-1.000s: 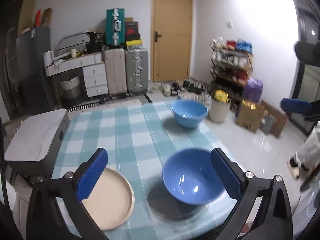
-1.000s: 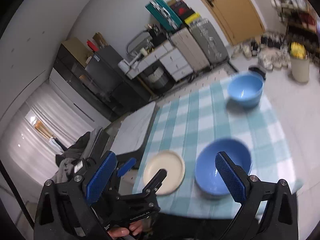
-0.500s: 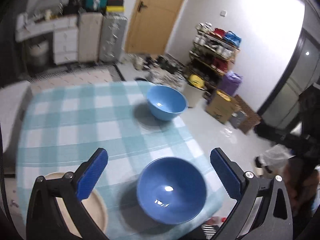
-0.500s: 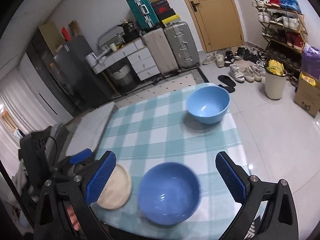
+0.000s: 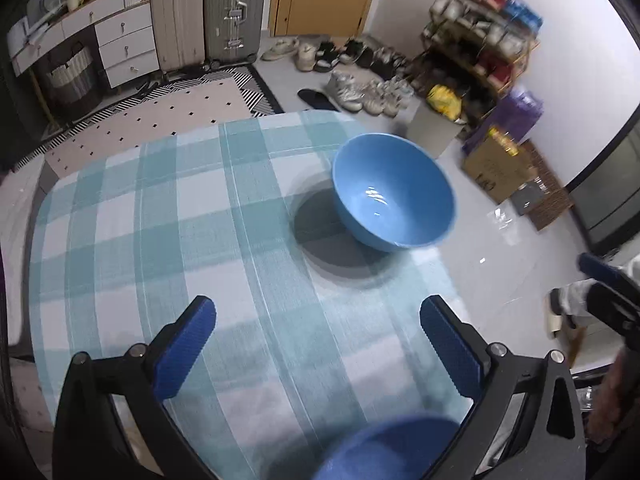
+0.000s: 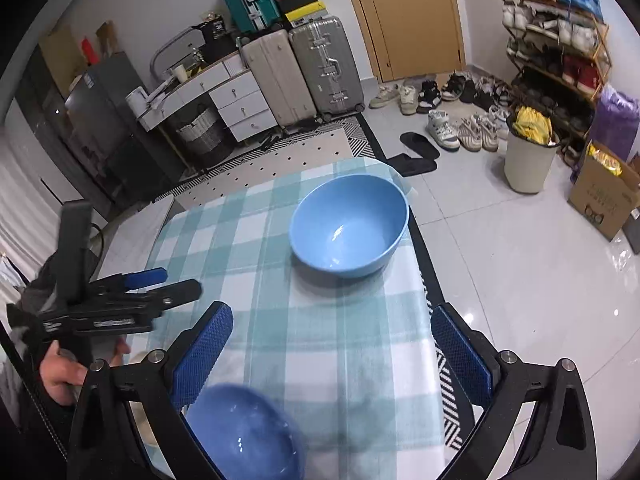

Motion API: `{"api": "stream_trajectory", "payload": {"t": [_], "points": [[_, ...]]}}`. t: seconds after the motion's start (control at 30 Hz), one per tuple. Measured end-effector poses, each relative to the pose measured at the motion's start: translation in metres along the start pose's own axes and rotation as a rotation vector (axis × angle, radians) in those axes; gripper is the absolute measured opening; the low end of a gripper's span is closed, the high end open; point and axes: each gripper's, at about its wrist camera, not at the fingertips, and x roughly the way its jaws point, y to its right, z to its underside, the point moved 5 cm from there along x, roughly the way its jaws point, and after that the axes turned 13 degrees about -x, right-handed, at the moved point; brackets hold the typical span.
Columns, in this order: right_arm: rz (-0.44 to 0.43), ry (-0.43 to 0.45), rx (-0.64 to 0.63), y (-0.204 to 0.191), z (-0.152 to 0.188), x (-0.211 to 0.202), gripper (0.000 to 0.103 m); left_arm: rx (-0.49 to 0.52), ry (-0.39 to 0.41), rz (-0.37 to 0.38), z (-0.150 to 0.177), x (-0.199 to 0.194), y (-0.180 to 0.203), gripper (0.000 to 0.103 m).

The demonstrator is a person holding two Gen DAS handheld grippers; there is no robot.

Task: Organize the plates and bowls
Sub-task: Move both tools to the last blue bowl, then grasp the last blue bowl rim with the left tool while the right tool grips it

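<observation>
Your left tongs (image 5: 316, 330) are spread wide and hold nothing, their ribbed blue pads (image 5: 186, 346) set on matte black arms, hovering over the middle of the surface (image 5: 160, 240). Your right tongs (image 6: 332, 350) gape just as wide, also empty, with dimpled blue pads (image 6: 460, 350). Nearest to you, at the near edge of the surface, sits the dark blue bowl (image 6: 244, 436), round and glossy with a bright glint inside, blurred in both views; in the right wrist view it lies partly behind the left-hand pad. A sliver of a cream plate (image 6: 140, 420) shows beside it toward the near left corner, mostly hidden by the tong arm. The cloth is a soft woven check of teal and white squares, draped over the rounded corners. Further out, close to the far right corner, stands the light blue bowl (image 5: 394, 192), deep, smooth and shiny, upright and well apart from the darker one.
</observation>
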Motion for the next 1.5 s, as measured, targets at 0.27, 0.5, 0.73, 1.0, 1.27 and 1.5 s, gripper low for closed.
{"api": "stream_trajectory", "payload": {"t": [0.27, 0.5, 0.73, 1.0, 1.27, 1.5], "points": [[0.032, -0.043, 0.044, 0.045, -0.034, 0.056, 0.102, 0.005, -0.074, 0.034, -0.044, 0.053, 0.028, 0.103], [0.079, -0.088, 0.077, 0.073, -0.039, 0.123, 0.101, 0.023, -0.113, 0.003, -0.066, 0.102, 0.041, 0.100], [0.119, -0.055, 0.072, 0.082, -0.048, 0.155, 0.101, 0.061, -0.150, -0.027, -0.068, 0.131, 0.046, 0.091], [0.137, -0.094, 0.085, 0.086, -0.049, 0.192, 0.100, 0.077, -0.222, -0.042, -0.068, 0.153, 0.047, 0.049], [0.129, -0.142, 0.078, 0.084, -0.041, 0.213, 0.076, 0.090, -0.222, -0.029, -0.068, 0.155, 0.047, 0.014], [0.094, -0.190, 0.101, 0.086, -0.037, 0.224, 0.036, 0.122, -0.210, -0.050, -0.067, 0.152, 0.046, 0.012]]}}
